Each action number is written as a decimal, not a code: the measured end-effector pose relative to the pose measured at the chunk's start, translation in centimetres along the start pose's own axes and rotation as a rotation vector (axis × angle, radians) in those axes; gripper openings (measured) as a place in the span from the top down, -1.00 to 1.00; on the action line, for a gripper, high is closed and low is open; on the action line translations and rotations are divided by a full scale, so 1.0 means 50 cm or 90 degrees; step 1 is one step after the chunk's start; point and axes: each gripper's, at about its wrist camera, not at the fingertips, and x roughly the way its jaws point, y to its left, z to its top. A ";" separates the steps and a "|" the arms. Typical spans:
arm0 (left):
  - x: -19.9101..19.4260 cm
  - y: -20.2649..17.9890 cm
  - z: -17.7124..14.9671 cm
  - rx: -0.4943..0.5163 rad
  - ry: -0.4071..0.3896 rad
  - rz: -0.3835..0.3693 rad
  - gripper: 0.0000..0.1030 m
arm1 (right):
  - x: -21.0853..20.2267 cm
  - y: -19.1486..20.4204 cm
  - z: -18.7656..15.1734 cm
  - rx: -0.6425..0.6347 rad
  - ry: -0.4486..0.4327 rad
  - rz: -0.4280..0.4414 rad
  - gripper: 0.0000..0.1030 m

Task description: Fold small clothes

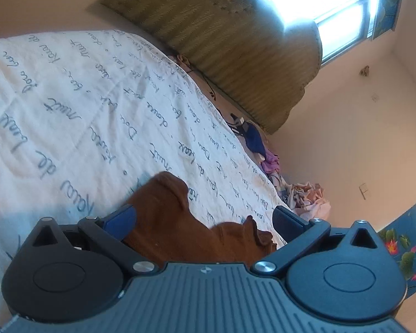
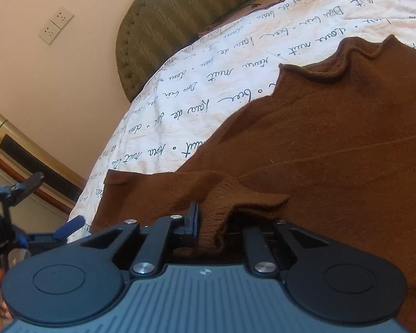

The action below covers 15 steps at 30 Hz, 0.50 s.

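A white bedspread (image 1: pixel 77 105) printed with cursive script covers the bed, with an olive padded headboard (image 1: pixel 222 44) behind it. On the spread lies a brown knit sweater (image 2: pixel 332 144), mostly flat (one cuff end is bunched up). The right gripper (image 2: pixel 208 222) is closed tight on that bunched cuff. The left gripper (image 1: pixel 205 219) has its fingers spread wide, hovering over a sweater edge and gripping nothing. A small heap of clothes (image 1: pixel 307 194) sits at the bed's far edge.
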 end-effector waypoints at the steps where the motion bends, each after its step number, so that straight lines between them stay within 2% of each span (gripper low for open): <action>1: 0.014 0.008 0.009 -0.013 0.021 -0.004 -0.99 | -0.001 -0.004 0.000 -0.001 0.000 -0.001 0.81; 3: 0.042 0.035 0.021 -0.062 0.064 -0.026 -0.99 | -0.005 -0.008 -0.001 -0.002 0.000 -0.006 0.81; 5: 0.063 0.058 0.030 -0.104 0.074 -0.052 -0.98 | -0.008 -0.009 0.000 -0.014 0.005 -0.009 0.81; 6: 0.070 0.064 0.036 -0.112 0.084 -0.073 -0.99 | -0.009 -0.008 0.000 -0.024 0.007 -0.012 0.81; 7: 0.079 0.066 0.039 -0.112 0.098 -0.074 -0.99 | -0.011 -0.005 -0.001 -0.036 0.008 -0.014 0.81; 10: 0.110 0.057 0.042 -0.071 0.152 -0.021 -0.99 | -0.014 -0.005 -0.003 -0.054 0.004 -0.008 0.81; 11: 0.115 0.043 0.047 -0.040 0.167 0.012 -0.94 | -0.013 -0.008 -0.004 -0.049 0.006 -0.003 0.81; 13: 0.098 0.002 0.059 0.031 0.154 0.040 -0.99 | -0.010 -0.012 -0.006 -0.048 0.007 0.000 0.81; 15: 0.076 -0.028 0.071 0.100 0.135 0.105 -0.99 | -0.006 -0.013 -0.007 -0.049 0.007 0.003 0.82</action>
